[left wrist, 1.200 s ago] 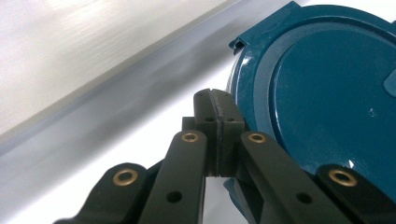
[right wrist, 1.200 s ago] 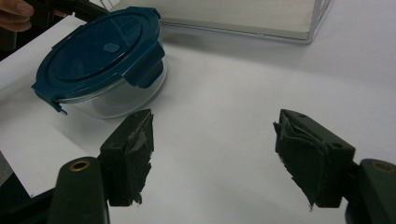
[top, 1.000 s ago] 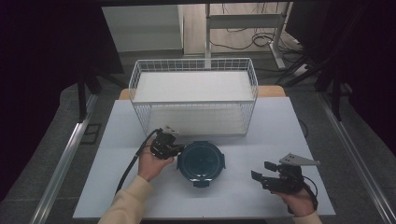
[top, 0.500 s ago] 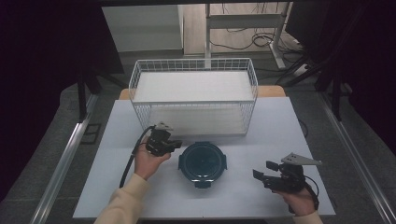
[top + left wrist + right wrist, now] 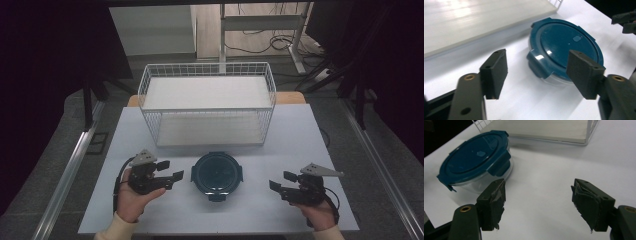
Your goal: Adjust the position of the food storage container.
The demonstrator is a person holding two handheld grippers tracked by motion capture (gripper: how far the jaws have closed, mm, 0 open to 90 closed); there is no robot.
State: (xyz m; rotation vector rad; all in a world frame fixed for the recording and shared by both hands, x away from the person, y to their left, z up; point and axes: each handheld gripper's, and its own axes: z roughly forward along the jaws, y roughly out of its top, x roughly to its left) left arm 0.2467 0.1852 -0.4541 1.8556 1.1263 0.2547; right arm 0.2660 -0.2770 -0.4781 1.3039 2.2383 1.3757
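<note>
Your left gripper (image 5: 170,171) had just been opening, jaws wide with nothing between; right gripper (image 5: 281,181) gaped empty. Container (image 5: 218,173) sat between them, the basket (image 5: 207,70) at twelve o'clock. The right gripper view alone revealed its clear wall (image 5: 474,183).

Lab: test table (image 5: 300,135), floor cables (image 5: 270,42), dark surrounds.

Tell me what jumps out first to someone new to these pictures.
The round clear container with a dark teal clip-on lid sits mid-table, in front of a white wire basket at the back of the table. The left gripper and the right gripper flank it, apart from it, nothing between their fingers; the left's have just been opening.
</note>
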